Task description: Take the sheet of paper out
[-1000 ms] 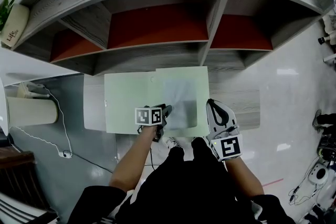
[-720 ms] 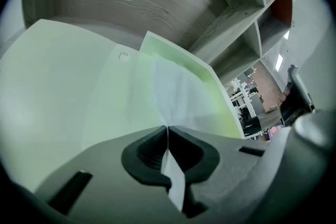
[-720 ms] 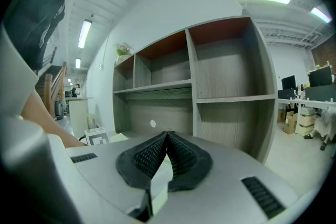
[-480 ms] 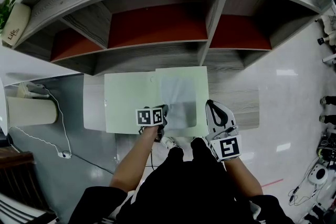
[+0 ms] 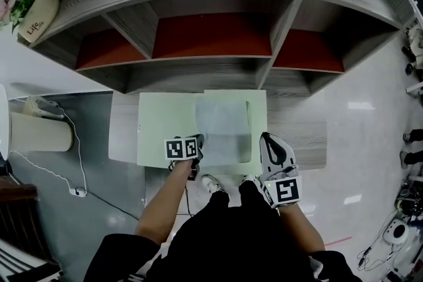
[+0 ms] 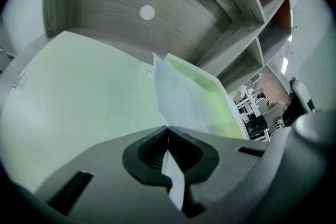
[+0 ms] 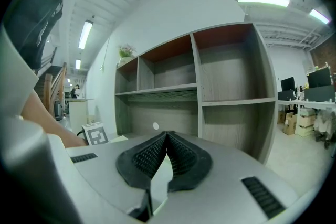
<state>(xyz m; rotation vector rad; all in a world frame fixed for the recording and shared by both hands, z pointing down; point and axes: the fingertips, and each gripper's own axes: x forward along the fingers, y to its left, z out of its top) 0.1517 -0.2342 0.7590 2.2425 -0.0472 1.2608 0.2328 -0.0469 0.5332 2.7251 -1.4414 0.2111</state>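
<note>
A light green folder [image 5: 165, 132] lies open on the low wooden table [image 5: 310, 135]. A white sheet of paper [image 5: 223, 129] lies on the folder's right half, with its left edge over the fold. My left gripper [image 5: 198, 145] is shut on the sheet's near left corner. In the left gripper view the sheet [image 6: 181, 97] runs from the closed pads up across the folder [image 6: 79, 92]. My right gripper [image 5: 269, 141] hovers just right of the folder's near corner. It is shut with nothing in it and points level at the shelves [image 7: 210, 81].
A grey shelf unit with red back panels [image 5: 211, 36] stands right behind the table. A plant pot [image 5: 36, 10] sits at its top left. On the floor to the left are a white bin [image 5: 36, 132] and a cable [image 5: 73, 162].
The left gripper closed on the sheet's near left corner and moved a little left. The sheet slid left with it, toward the folder's fold. The right gripper stayed put.
</note>
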